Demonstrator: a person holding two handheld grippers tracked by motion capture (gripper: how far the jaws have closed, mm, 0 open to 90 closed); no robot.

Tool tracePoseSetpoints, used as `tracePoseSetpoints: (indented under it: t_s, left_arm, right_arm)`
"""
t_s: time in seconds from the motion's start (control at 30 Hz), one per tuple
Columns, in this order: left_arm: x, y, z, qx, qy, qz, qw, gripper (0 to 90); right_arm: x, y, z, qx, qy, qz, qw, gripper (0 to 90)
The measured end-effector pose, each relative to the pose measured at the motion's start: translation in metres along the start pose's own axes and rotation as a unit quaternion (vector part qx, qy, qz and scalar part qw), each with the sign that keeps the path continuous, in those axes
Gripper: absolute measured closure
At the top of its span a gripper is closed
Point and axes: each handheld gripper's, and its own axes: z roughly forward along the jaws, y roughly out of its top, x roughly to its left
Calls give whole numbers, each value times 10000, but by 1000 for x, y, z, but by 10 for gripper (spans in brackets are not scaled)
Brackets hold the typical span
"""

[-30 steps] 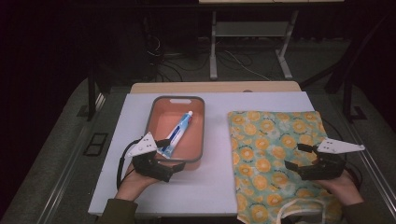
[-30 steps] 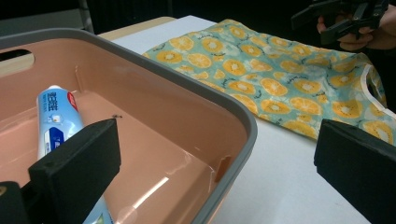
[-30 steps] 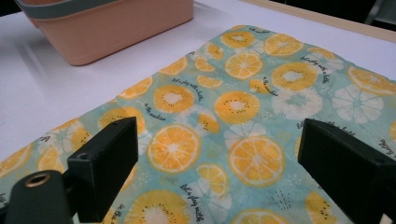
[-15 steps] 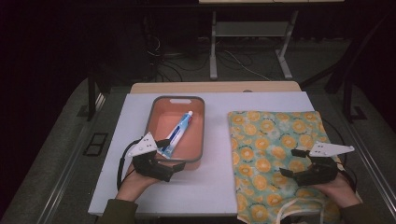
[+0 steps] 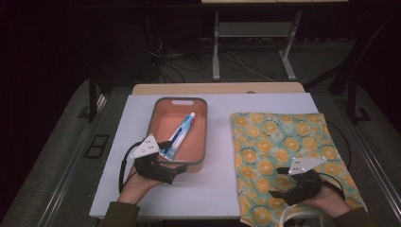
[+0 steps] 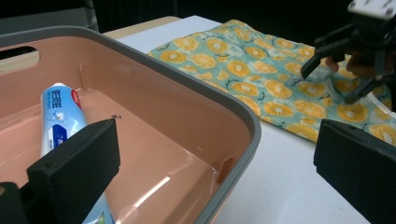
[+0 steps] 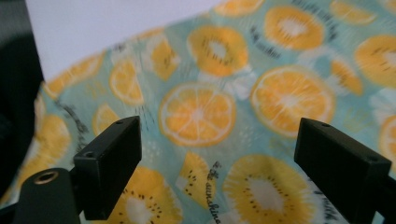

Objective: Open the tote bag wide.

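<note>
The right gripper (image 5: 283,189) hovers with jaws spread wide over the near part of the fruit-print cloth (image 5: 283,142) at the table's right. The left gripper (image 5: 171,161), also spread, straddles the near rim of the orange tray (image 5: 201,137) holding a toothpaste tube (image 5: 181,134).

toothpaste tube (image 6: 60,122): lower end tucked behind the near jaw, label print too fuzzy to read
fruit-print cloth (image 5: 283,156): bottom corner runs off the frame, partly under the right hand (image 5: 326,201)
</note>
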Motion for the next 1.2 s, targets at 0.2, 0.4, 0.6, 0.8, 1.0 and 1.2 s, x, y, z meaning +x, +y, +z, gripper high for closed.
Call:
tracePoseSetpoints:
  t_s: [0.2, 0.4, 0.6, 0.8, 1.0, 1.2]
  left_arm:
    - [0, 0, 0, 4, -3, 1, 10000, 0]
    - [0, 0, 0, 32, 21, 21, 10000, 0]
    - [0, 0, 1, 45, 37, 32, 10000, 0]
    - [0, 0, 1, 45, 46, 25, 10000, 0]
    - [0, 1, 2, 51, 60, 14, 10000, 0]
    - [0, 1, 2, 50, 64, 6, 10000, 0]
  right_arm:
    - [7, -3, 14, 501, 61, -359, 9981, 278]
    - [6, -2, 11, 445, 76, -368, 9983, 569]
    - [5, -2, 11, 425, 158, -412, 9981, 868]
    - [2, -1, 11, 415, 232, -253, 9985, 900]
    - [-5, 12, 17, 304, 40, -128, 9994, 900]
    - [-16, 26, 27, 236, -181, -23, 9996, 900]
